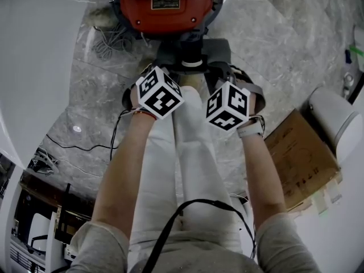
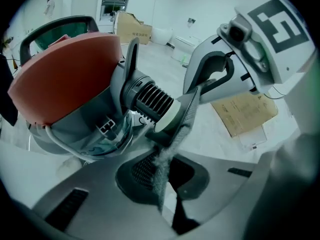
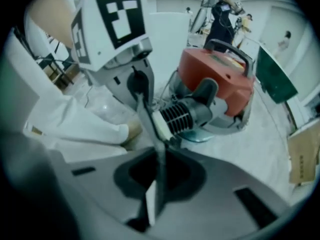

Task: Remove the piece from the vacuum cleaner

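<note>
Your left gripper (image 2: 186,115) has its jaws drawn in almost together. They show as one thin strip running up to the white ring (image 2: 167,118) at the near end of the ribbed piece (image 2: 150,100). The tips touch that ring, but you cannot tell whether they pinch its rim.

Your right gripper (image 3: 158,143) is just as narrow. Its jaws rise edge-on to the same ring from the other side, and the two sets of tips sit just beside each other. Neither pair spans the ribbed body.

The piece is seated in the grey neck of the vacuum cleaner (image 1: 165,4) and sticks out towards you. Behind it are the red shell and a dark carry handle (image 3: 232,49) over the top.

From the head view, your two marker cubes (image 1: 159,91) sit side by side. They are tilted, and both forearms reach forward over your white trousers (image 1: 193,152).

The cleaner stands on the marble floor (image 1: 273,33) straight ahead of you. A loose grey cable (image 1: 114,41) is bunched at its left, and a flattened cardboard sheet (image 1: 298,158) lies on the floor to your right, well apart from the cleaner.
</note>
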A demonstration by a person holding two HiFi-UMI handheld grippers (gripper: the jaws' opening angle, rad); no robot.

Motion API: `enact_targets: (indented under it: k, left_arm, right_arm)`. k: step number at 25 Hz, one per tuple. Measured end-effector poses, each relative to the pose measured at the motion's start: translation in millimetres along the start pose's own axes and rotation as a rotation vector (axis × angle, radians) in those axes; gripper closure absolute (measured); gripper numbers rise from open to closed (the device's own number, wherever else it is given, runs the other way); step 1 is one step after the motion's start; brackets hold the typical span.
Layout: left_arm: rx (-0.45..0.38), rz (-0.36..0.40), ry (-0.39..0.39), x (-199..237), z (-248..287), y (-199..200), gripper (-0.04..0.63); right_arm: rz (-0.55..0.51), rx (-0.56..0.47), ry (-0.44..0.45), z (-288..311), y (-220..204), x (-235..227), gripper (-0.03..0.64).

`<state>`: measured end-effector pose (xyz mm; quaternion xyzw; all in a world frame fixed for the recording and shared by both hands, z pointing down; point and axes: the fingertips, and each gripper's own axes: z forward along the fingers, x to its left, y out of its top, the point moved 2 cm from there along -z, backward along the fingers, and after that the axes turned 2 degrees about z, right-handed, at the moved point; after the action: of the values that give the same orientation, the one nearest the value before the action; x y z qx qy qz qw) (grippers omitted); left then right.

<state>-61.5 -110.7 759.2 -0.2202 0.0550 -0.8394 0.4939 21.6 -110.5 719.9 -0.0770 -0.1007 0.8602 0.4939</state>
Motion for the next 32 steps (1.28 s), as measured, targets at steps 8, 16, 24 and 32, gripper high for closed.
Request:
enact_targets:
  k: [8,16,24,32]
  left_arm:
    - [0.056,0.030,-0.017,-6,-20,3,0.561]
    - [0.038,0.055,-0.006,-17,-24,8,0.561]
    - [0.053,-0.002,-0.052,-10,-11,5,0.561]
    - [0.077,-0.022,-0.062,-15,-3,-10,0.561]
  right_arm:
    - [0.164,-0.051,0.076,23,-6,-5,0.592]
    - [0.243,-0.057,0.129,36,-13,-6,0.591]
    - [0.064,-0.011,0.058,13,-17,0,0.592]
    - [0.026,-0.006,0.059,9,-20,13,0.591]
